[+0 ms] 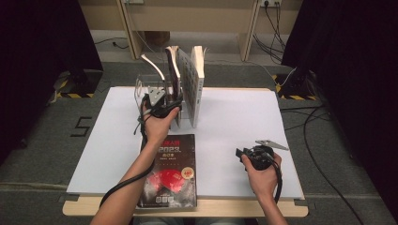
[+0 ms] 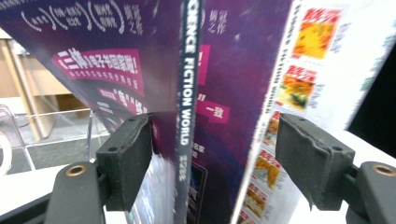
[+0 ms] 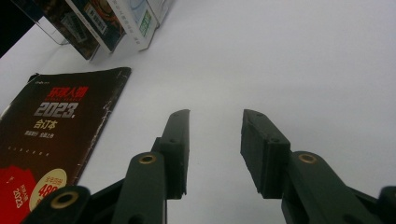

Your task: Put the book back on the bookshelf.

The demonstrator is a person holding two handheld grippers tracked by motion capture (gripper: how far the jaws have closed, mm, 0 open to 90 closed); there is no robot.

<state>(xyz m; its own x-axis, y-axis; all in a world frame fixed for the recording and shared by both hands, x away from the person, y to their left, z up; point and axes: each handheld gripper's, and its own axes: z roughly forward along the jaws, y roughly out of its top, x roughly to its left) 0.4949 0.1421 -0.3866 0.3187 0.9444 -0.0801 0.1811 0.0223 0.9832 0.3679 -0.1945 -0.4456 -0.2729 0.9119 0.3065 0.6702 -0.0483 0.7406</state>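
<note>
From the high view, my left gripper (image 1: 165, 101) is up at the far-left part of the tabletop (image 1: 234, 117), right at the clear book stand (image 1: 145, 84) where the magazines stand on edge. The purple magazine (image 1: 173, 70) I am working on rises straight up just beyond the gripper, its spine vertical, with a white-backed magazine (image 1: 195, 79) upright beside it toward the right edge. My left hand is far nearer to it than my right. My right gripper (image 1: 248, 154) sits near the front-right part of the tabletop, well apart from the stand. A dark book (image 1: 169, 171) lies flat at the front edge, between my two arms.

In the left gripper view, the purple magazine's spine (image 2: 187, 93) runs top to bottom between my jaws. The left pad lies at or very near the cover, I cannot tell which; the right pad stands clear of the pages. The jaws are spread, so I judge the magazine released and standing on its own.

In the right gripper view, my right gripper (image 3: 215, 144) hangs over bare tabletop, jaws parted and holding nothing; the dark book (image 3: 51, 140) lies off to its left.
</note>
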